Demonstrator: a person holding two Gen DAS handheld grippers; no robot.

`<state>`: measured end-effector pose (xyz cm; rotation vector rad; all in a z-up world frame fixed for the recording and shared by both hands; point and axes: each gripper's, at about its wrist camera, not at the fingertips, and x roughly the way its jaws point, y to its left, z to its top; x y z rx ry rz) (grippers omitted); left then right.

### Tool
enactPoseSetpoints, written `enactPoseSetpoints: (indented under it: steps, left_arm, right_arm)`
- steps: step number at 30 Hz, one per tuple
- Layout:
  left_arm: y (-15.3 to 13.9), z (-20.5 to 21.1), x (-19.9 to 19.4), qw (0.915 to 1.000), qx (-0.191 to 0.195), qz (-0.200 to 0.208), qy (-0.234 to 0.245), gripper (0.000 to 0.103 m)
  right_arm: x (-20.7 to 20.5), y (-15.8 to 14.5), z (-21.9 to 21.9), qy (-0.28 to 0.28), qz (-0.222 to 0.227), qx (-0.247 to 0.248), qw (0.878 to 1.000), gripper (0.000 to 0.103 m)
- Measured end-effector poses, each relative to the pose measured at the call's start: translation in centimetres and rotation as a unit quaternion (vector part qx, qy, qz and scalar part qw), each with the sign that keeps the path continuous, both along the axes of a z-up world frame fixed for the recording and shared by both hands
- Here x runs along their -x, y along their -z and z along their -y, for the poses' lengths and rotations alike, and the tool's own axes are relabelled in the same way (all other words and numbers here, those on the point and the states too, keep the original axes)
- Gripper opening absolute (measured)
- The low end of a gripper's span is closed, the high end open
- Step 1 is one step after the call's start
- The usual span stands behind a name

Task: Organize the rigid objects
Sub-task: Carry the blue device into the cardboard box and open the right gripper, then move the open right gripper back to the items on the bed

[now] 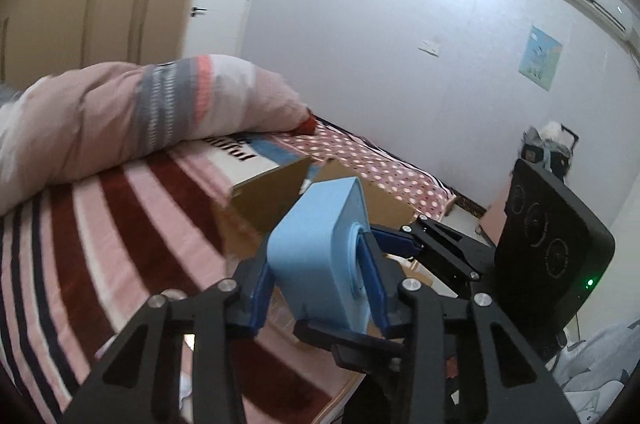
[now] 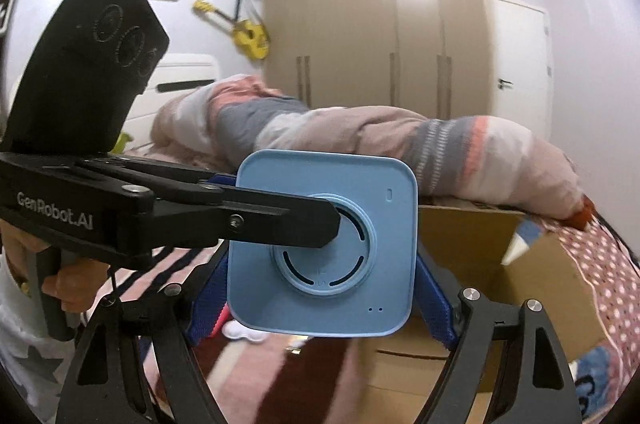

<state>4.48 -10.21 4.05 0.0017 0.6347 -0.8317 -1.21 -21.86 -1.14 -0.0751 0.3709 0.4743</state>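
Left wrist view: pale-blue square plastic device (image 1: 316,244) clamped by left gripper (image 1: 320,288) | right gripper (image 2: 320,288) also clamps it, long axis toward open cardboard box (image 2: 500,244) just beyond

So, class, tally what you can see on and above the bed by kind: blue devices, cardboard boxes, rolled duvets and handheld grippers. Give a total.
Blue device: 1
Cardboard box: 1
Rolled duvet: 1
Handheld grippers: 2, left gripper and right gripper, both with jaws on the device
Total: 5
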Motion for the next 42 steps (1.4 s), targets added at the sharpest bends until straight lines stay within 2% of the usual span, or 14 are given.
enactPoseSetpoints:
  steps: [4,7,12,14,17,19,23,27,34,38,42]
  left_arm:
    - [0.4,4.5,-1.1,0.9991,-0.034,0.003,0.026,0.035]
    - [1.3,6.8,-2.6,0.9976,-0.052,-0.013,0.044,0.034]
    - [3.1,9.0,-5.1,0.9964,-0.052,-0.049,0.047,0.035]
    - [3.4,9.3,-5.6,0.9957,-0.058,-0.058,0.042,0.038]
    - [3.7,9.3,-6.2,0.9954,-0.083,-0.047,0.003,0.049]
    - [3.6,8.5,-6.3,0.9962,-0.071,-0.049,-0.001,0.055]
    - [2.6,5.5,-5.6,0.9976,-0.054,-0.031,-0.029,0.057]
    - [1.5,1.1,-4.2,0.9965,-0.042,-0.011,-0.072,0.062]
    - [2.3,-9.0,-1.5,0.9821,-0.051,0.008,-0.181,0.064]
    - [4.5,-14.1,-0.1,0.9715,-0.055,-0.001,-0.231,0.064]
    - [7.6,-18.1,0.6,0.9626,-0.058,-0.024,-0.264,0.064]
  right_arm:
    - [-1.3,0.1,3.7,0.029,-0.025,-0.011,0.999,0.079]
    - [-2.5,0.8,6.2,0.043,-0.054,-0.014,0.998,0.079]
    - [-4.9,2.2,8.4,0.049,-0.11,-0.015,0.993,0.079]
    - [-5.8,2.7,8.5,0.048,-0.125,-0.006,0.991,0.079]
    - [-6.6,2.9,8.4,0.056,-0.136,0.016,0.989,0.079]
    - [-6.9,2.9,8.0,0.07,-0.134,0.037,0.988,0.081]
    - [-6.9,2.7,7.8,0.074,-0.13,0.036,0.988,0.084]
    - [-5.3,1.4,6.5,0.054,-0.104,0.029,0.993,0.084]
    - [-2.5,-0.8,0.2,-0.04,-0.064,0.017,0.997,0.081]
    - [-2.5,0.1,-4.9,-0.109,-0.098,0.015,0.989,0.075]
    - [-3.5,3.5,-10.4,-0.149,-0.157,0.028,0.976,0.064]
